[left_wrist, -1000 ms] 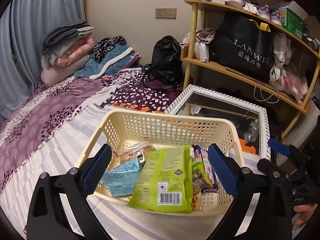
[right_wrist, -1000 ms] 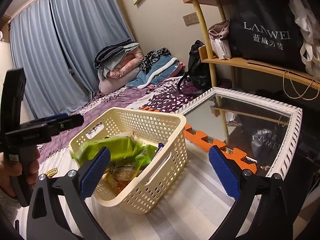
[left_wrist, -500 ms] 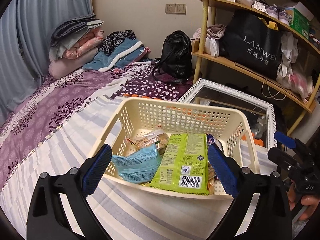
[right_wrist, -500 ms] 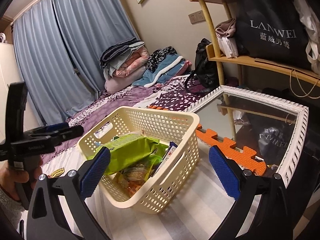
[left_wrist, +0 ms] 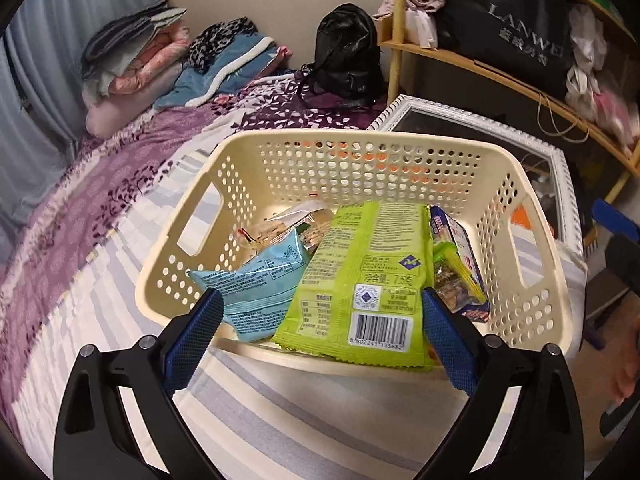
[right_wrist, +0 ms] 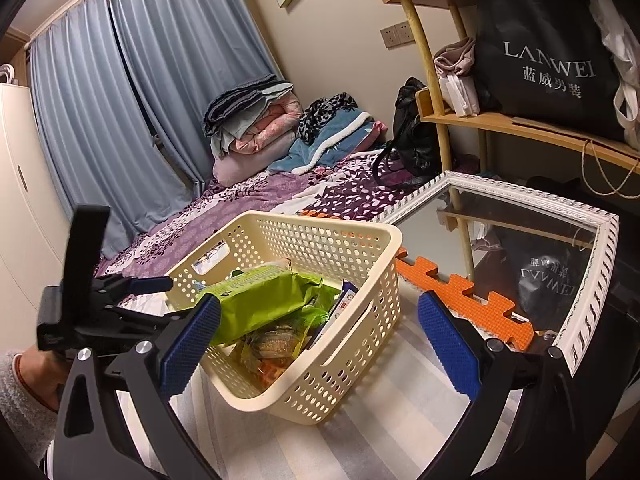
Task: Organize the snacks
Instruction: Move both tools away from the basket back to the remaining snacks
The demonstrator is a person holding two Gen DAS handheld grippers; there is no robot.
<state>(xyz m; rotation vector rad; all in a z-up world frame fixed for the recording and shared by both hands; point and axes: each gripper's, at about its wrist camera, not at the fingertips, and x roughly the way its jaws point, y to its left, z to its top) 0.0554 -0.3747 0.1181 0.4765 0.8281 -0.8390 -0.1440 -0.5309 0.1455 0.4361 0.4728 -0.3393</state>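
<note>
Both tools [left_wrist: 322,340] [right_wrist: 320,338] wide apart, seemingly empty, near basket [left_wrist: 360,148].

Black LANWEI tote bag [right_wrist: 548,56] on wooden shelf [right_wrist: 532,130]. White-framed mirror [right_wrist: 592,264] lying flat. Black backpack [left_wrist: 346,52] and folded blankets [left_wrist: 136,64] on purple bedspread [left_wrist: 80,184].

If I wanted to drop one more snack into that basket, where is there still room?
The basket floor is bare at the far left corner, between the back wall, the left handle cutout and the clear packet. The near and right parts are crowded: the blue bag, green bag and boxed snack overlap.
</note>
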